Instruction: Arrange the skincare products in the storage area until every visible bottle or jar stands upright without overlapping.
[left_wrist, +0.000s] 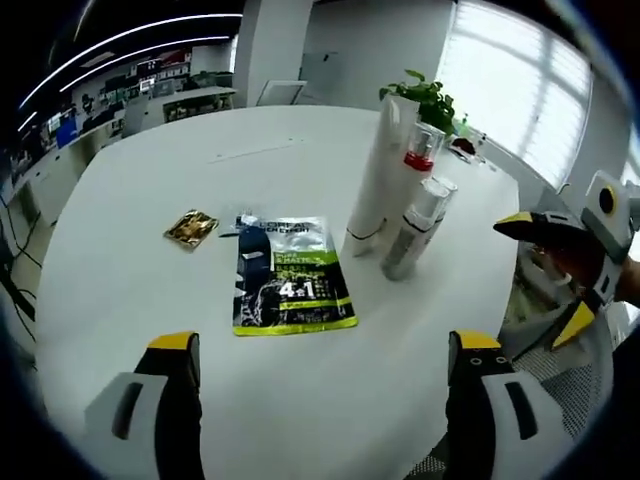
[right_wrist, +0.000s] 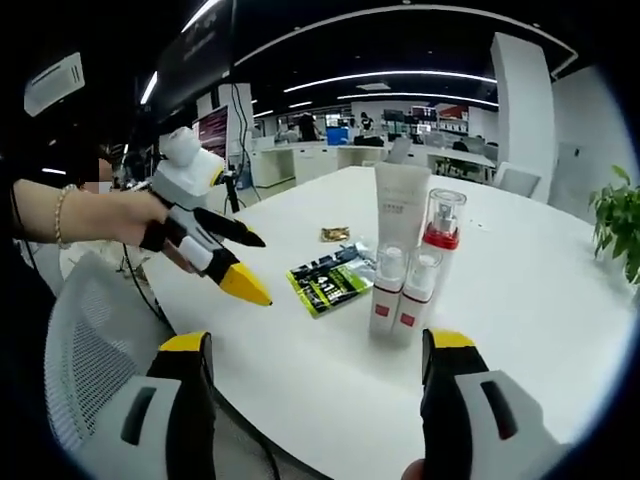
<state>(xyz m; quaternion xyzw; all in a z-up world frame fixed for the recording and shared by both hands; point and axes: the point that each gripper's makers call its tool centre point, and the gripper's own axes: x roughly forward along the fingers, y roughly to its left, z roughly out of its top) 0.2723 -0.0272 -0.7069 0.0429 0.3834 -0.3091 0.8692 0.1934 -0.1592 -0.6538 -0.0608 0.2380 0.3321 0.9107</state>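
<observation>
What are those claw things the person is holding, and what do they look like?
Each is a handheld two-jaw gripper: the left gripper and right gripper have white-grey bodies, black jaws and yellow tips. The hand holding the left one wears a beaded bracelet.

A flat green-and-black sachet (left_wrist: 291, 274) on the white table (left_wrist: 150, 200) reads "L'ORÉAL" and "4 in 1"; other labels are illegible.

Bright, even office light from ceiling strips (right_wrist: 400, 78) and glaring, overexposed far windows (left_wrist: 520, 80); the white table (left_wrist: 150, 300) shows soft shadows, and edges bend with fisheye distortion.
</observation>
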